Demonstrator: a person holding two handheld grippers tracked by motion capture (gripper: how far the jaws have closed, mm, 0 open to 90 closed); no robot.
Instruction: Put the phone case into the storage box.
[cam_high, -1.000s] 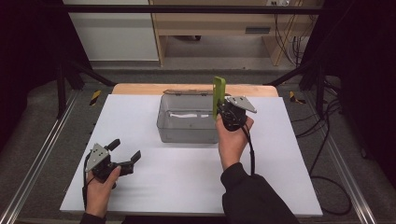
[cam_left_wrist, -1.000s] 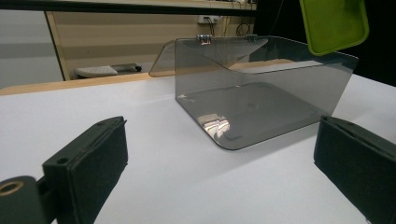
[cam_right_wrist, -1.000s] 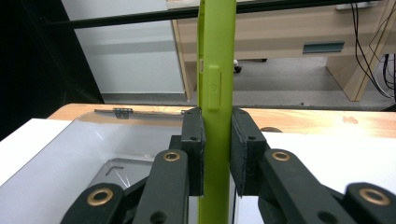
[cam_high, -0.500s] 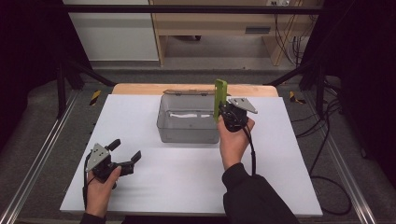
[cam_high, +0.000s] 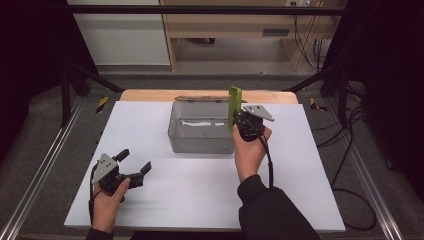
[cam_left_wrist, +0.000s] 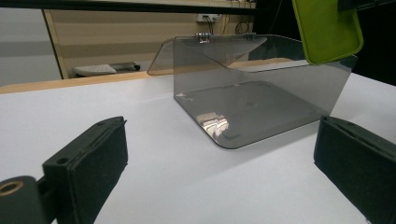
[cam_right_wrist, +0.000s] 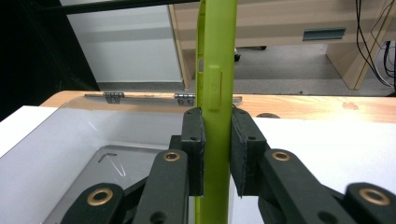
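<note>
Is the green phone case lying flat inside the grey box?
No, the green phone case stands upright, clamped between the right tool's jaws above the grey box.

Black two-jaw grippers (cam_high: 131, 171) (cam_high: 239, 121), grey three-cornered top plates, brass rivets, trailing black cables; dark sleeve (cam_high: 272, 212).

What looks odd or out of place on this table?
Nothing is spilled or broken. The right claw grips a green phone case edge-up over the open clear box's right wall; the left claw waits open.
</note>
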